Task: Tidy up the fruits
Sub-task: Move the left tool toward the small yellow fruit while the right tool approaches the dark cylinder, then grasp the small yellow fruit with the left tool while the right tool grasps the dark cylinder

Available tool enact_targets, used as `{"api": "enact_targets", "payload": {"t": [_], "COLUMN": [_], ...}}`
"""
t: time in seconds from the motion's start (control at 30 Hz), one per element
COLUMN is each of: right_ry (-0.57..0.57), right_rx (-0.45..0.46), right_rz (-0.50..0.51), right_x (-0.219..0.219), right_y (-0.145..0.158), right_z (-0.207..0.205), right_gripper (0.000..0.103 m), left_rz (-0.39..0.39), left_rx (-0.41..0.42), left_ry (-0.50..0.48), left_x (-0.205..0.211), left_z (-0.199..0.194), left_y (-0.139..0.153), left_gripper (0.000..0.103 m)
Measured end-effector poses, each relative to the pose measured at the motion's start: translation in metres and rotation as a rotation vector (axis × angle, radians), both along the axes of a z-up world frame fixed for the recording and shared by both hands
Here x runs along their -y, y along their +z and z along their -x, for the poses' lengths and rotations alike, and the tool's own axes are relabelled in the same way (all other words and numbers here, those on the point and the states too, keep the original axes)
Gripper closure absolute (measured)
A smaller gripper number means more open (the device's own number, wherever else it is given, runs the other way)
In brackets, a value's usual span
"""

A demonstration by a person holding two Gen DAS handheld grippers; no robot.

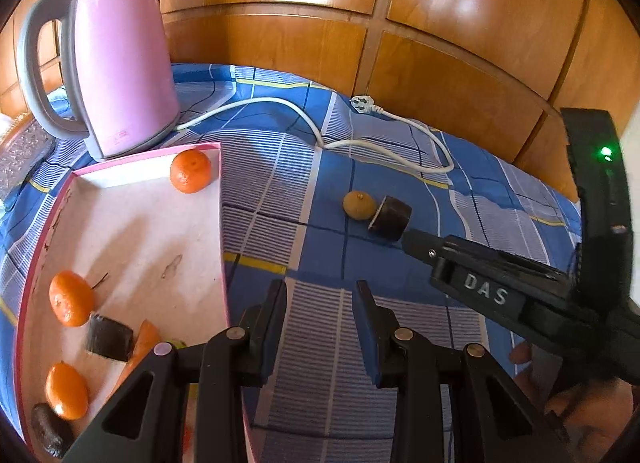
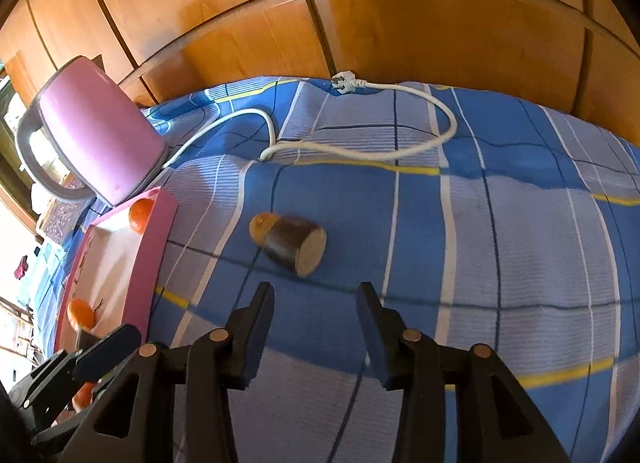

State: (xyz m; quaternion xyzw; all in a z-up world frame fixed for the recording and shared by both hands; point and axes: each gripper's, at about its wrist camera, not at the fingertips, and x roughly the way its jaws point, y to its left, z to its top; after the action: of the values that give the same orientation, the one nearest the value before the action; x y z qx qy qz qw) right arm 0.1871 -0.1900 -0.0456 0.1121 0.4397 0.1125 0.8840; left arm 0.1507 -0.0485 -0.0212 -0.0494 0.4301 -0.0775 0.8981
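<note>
A pink-rimmed white tray lies on the blue checked cloth and holds three oranges, dark brown pieces and a carrot-like piece. On the cloth to its right lie a small yellowish fruit and a dark brown cylinder piece, touching each other; both also show in the right wrist view, the fruit and the piece. My left gripper is open and empty beside the tray's right edge. My right gripper is open and empty, just short of the dark piece.
A pink kettle stands behind the tray, its white cord and plug trailing across the cloth. Wooden cabinet panels rise behind. The tray also shows at the left of the right wrist view.
</note>
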Motion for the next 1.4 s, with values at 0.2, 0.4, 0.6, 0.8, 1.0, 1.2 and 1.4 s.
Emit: {"api": "enact_targets", "payload": {"t": [0.2,0.4,0.6,0.8,1.0,1.2,1.4], "right_ry": [0.030,0.031,0.035,-0.024,-0.079,-0.091,-0.091], "right_rx": [-0.009,-0.012,-0.013,-0.028,-0.030,-0.022,-0.008], "right_rz": [0.005,-0.006,-0.018,-0.032,-0.011,-0.015,-0.022], "right_x": [-0.010,-0.017,-0.016,0.007,0.029,0.036,0.038], "right_y": [-0.006,-0.010,-0.015,-0.017,-0.018,-0.018,-0.020], "right_z": [-0.021,-0.037,-0.039,-0.027,-0.013,-0.010,-0.009], "right_gripper": [0.059,0.059,0.060,0.060,0.060,0.060,0.060], "left_rz": [0.009,0.009,0.013,0.022,0.028,0.025,0.022], "left_rx": [-0.011,-0.015,-0.026,-0.036,-0.056,-0.061,-0.063], "left_ry": [0.004,0.007,0.007,-0.007,-0.006,-0.004,-0.019], "left_x": [-0.003,-0.004,-0.003,0.005,0.011,0.017,0.030], "left_z": [-0.012,-0.021,-0.026,-0.035,-0.049,-0.068,-0.090], "left_y": [-0.003,-0.004,-0.007,-0.007,-0.012,-0.014,-0.016], "left_gripper": [0.069,0.069,0.069,0.069,0.069,0.069,0.059]}}
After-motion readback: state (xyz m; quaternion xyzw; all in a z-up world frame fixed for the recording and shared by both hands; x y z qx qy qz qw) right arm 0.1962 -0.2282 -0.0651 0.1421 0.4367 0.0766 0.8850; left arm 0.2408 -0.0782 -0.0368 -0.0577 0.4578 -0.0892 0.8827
